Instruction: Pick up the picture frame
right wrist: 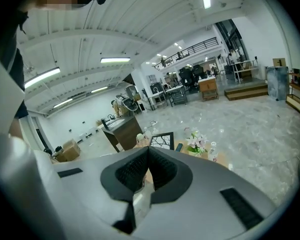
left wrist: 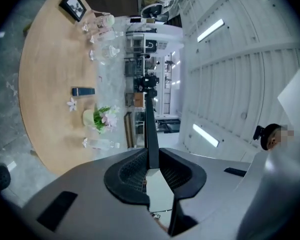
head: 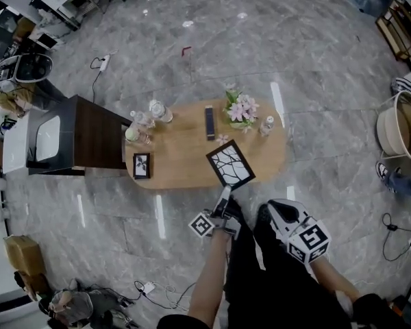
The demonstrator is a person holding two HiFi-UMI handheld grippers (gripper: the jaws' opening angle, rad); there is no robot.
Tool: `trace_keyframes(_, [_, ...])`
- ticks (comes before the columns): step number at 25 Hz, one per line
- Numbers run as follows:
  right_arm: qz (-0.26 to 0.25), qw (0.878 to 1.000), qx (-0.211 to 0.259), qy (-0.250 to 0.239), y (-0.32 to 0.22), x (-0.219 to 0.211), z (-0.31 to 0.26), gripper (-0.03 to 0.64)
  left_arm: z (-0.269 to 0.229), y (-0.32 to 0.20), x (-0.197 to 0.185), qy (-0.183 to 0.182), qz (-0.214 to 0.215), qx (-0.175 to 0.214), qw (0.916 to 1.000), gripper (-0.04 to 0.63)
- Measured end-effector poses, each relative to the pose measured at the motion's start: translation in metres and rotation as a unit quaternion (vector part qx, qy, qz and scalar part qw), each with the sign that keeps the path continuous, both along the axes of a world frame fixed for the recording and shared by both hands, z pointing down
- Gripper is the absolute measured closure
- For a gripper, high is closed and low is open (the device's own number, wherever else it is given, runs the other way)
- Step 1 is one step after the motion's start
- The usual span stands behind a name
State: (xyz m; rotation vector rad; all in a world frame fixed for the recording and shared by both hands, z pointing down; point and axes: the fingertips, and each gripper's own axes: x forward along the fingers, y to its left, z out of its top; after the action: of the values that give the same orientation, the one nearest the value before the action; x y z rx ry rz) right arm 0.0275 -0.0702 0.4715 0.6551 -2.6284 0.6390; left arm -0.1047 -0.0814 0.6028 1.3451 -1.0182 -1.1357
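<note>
The picture frame [head: 230,164], black with a white branch pattern, hangs in the air above the near edge of the oval wooden table [head: 185,166]. My left gripper [head: 224,194] is shut on its lower edge. In the left gripper view the frame [left wrist: 150,119] shows edge-on as a thin dark strip rising from between the pads of the left gripper [left wrist: 151,156]. My right gripper [head: 274,208] hovers to the right of the frame, apart from it. In its own view the right gripper [right wrist: 146,151] has its tips together and nothing between them, with the frame [right wrist: 161,140] just beyond.
On the table stand a small black photo frame [head: 142,164], glass jars [head: 151,115], a dark remote [head: 209,122], a flower pot [head: 241,110] and a small bottle [head: 266,125]. A dark cabinet [head: 89,139] abuts the table's left end. Cables lie on the grey marble floor.
</note>
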Motion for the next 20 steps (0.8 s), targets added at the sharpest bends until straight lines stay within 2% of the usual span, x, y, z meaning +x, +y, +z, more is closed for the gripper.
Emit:
trace_keyframes(7, [0.002, 0.999, 0.026, -0.032, -0.007, 0.018, -0.044, 0.603, -0.079, 0.005, 0.021, -0.02, -0.015, 0.04, 0.9989, 0.519])
trace_keyframes(12, [0.009, 0.998, 0.04, -0.041, -0.011, 0.035, -0.054, 0.603, -0.111, 0.018, 0.041, -0.045, -0.017, 0.053, 0.9974, 0.518])
trace_keyframes(20, [0.027, 0.995, 0.075, -0.061, -0.026, 0.052, -0.078, 0.603, -0.171, 0.025, 0.054, -0.046, -0.035, 0.112, 0.992, 0.518])
